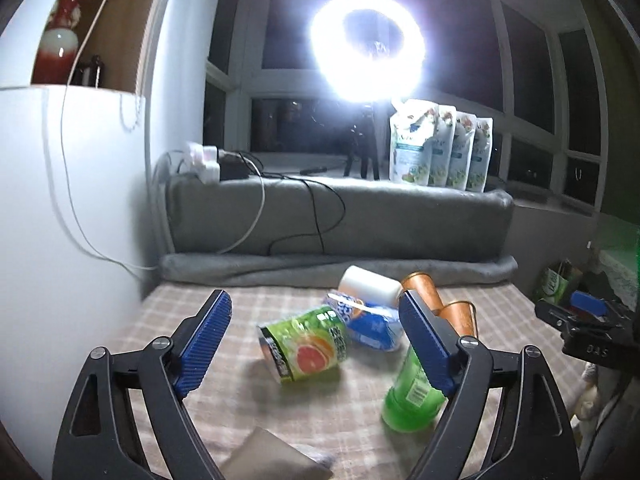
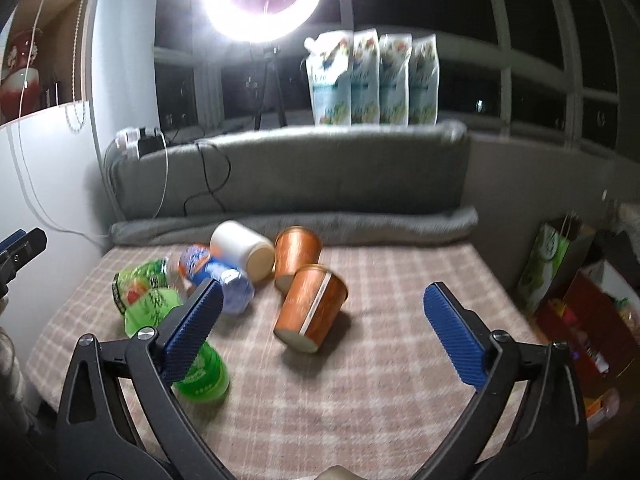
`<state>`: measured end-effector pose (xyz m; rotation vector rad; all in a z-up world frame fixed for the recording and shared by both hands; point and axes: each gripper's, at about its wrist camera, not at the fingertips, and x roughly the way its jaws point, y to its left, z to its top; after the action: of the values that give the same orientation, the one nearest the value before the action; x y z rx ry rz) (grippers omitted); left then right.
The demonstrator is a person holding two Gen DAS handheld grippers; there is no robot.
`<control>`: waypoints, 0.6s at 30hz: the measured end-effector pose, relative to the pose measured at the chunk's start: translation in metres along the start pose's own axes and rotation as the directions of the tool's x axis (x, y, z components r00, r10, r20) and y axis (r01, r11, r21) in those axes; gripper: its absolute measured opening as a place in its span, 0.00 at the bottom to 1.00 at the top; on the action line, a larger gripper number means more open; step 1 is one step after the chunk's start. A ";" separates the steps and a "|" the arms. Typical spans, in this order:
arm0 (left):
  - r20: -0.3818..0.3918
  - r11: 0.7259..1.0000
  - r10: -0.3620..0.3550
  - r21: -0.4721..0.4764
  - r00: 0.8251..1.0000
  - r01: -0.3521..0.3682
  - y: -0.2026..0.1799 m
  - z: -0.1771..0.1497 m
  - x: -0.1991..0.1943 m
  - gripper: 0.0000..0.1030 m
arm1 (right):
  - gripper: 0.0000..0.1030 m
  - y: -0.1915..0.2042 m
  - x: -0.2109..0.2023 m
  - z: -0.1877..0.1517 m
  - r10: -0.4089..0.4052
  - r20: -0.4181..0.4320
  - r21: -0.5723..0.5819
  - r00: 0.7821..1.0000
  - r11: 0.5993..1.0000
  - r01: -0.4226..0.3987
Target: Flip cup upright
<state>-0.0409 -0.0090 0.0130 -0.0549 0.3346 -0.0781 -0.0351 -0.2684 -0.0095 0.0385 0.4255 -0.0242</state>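
While both grippers hang spread wide and empty, the right gripper (image 2: 322,318) frames the nearest orange cup (image 2: 311,307), lying on its side on the checked cloth (image 2: 400,380), base toward the camera, long axis running away leftward; it looks light, thin-walled, crushable, so pinch mid-body gently; left gripper (image 1: 316,346) faces the green cup (image 1: 304,346)

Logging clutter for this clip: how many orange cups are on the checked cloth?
2. The near orange cup lies tipped on its side mid-cloth; the far orange cup lies just behind it, beside the white cup. Others could hide behind the pile.
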 end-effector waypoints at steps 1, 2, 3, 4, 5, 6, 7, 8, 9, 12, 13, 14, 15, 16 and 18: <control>0.001 1.000 0.004 0.002 1.000 -0.004 0.000 0.002 0.000 0.83 | 1.00 0.001 -0.003 0.002 -0.008 0.018 -0.005 1.000 1.000 0.008; 0.000 1.000 0.005 0.000 1.000 -0.005 0.000 0.003 0.000 0.83 | 1.00 0.002 -0.005 0.003 -0.011 0.028 -0.008 1.000 1.000 0.012; 0.000 1.000 0.003 -0.002 1.000 -0.003 0.001 0.003 -0.001 0.83 | 1.00 0.003 -0.007 0.004 -0.015 0.038 -0.012 0.999 1.000 0.016; 0.001 1.000 0.001 -0.004 1.000 -0.001 0.001 0.003 -0.001 0.83 | 1.00 0.005 -0.008 0.005 -0.019 0.047 -0.014 0.999 1.000 0.019; 0.002 1.000 0.002 -0.008 1.000 -0.002 0.001 0.004 -0.001 0.83 | 1.00 0.005 -0.010 0.006 -0.021 0.052 -0.016 0.998 1.000 0.022; 0.003 1.000 0.003 -0.009 1.000 -0.003 0.001 0.004 -0.002 0.83 | 1.00 0.005 -0.010 0.006 -0.022 0.056 -0.016 0.998 1.000 0.023; 0.003 1.000 0.006 -0.008 1.000 -0.006 -0.001 0.002 -0.003 0.84 | 1.00 0.005 -0.011 0.006 -0.022 0.060 -0.012 0.998 1.000 0.023; 0.003 1.000 0.008 -0.007 1.000 -0.008 -0.001 0.002 -0.003 0.84 | 1.00 0.005 -0.012 0.006 -0.021 0.063 -0.008 0.998 1.000 0.022; 0.003 1.000 0.007 -0.006 1.000 -0.007 -0.001 0.002 -0.003 0.84 | 1.00 0.005 -0.012 0.006 -0.022 0.064 -0.006 0.998 1.000 0.022; 0.003 1.000 0.005 -0.007 1.000 -0.005 -0.002 0.003 -0.003 0.84 | 1.00 0.004 -0.012 0.007 -0.023 0.067 -0.003 0.998 1.000 0.023; 0.003 1.000 0.004 -0.007 1.000 -0.004 -0.002 0.003 -0.003 0.84 | 1.00 0.004 -0.012 0.006 -0.023 0.067 -0.003 0.997 1.000 0.023; 0.003 1.000 0.004 -0.008 1.000 -0.004 -0.002 0.003 -0.003 0.84 | 1.00 0.004 -0.012 0.006 -0.023 0.067 -0.004 0.997 1.000 0.023; 0.003 1.000 0.003 -0.008 1.000 -0.003 -0.002 0.003 -0.003 0.84 | 1.00 0.003 -0.012 0.007 -0.023 0.068 -0.004 0.997 1.000 0.023; 0.001 1.000 0.001 -0.009 1.000 -0.001 -0.003 0.003 -0.003 0.84 | 1.00 0.003 -0.012 0.007 -0.022 0.068 -0.004 0.997 1.000 0.023; -0.002 1.000 -0.001 -0.011 1.000 0.001 -0.003 0.003 -0.002 0.84 | 1.00 0.004 -0.012 0.006 -0.023 0.068 -0.004 0.997 1.000 0.023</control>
<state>-0.0424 -0.0118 0.0169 -0.0663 0.3370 -0.0768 -0.0435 -0.2649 0.0014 0.0282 0.3580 -0.0471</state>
